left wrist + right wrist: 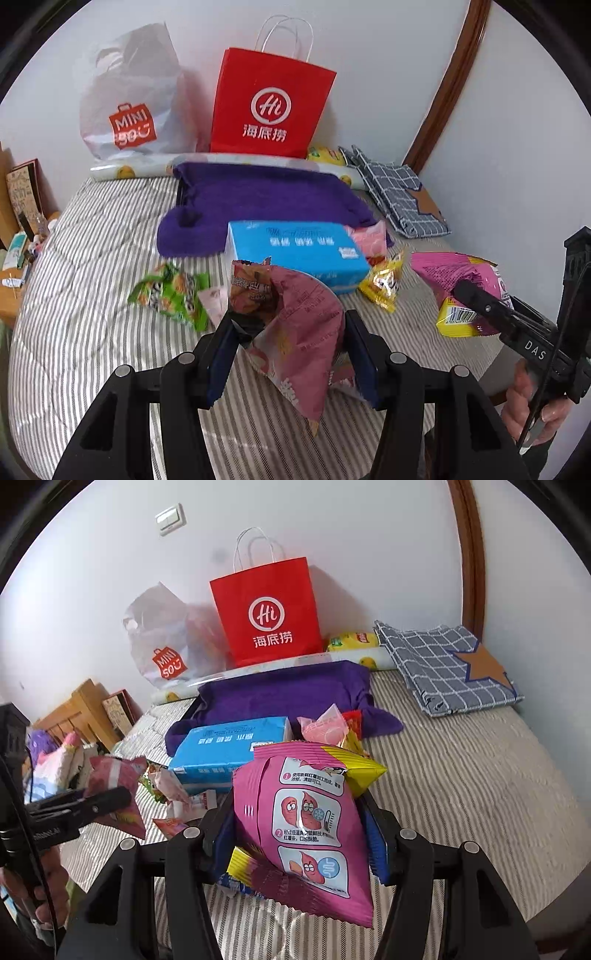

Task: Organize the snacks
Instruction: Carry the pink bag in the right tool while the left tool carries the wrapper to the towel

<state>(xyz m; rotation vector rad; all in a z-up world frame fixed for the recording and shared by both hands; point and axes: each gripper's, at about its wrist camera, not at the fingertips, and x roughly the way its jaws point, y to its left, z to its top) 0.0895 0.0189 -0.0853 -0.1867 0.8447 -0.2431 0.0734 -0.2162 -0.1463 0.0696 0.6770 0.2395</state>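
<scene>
Left wrist view: the left claw (290,354) grips a dusty-pink snack packet (295,325), lifted above a striped bed (92,295). The packet looks light, crinkly and slippery; pinching its flat middle seems safest. A blue tissue pack (299,254), green packet (171,295) and yellow packet (384,286) lie just ahead, with open bedding to the left.

Right wrist view: the right claw (295,834) is clamped on a bright pink sweet-potato snack bag (310,823), puffy and soft, held above the bed. A red paper bag (266,616) stands upright against the far wall. The bed's right side is open.
</scene>
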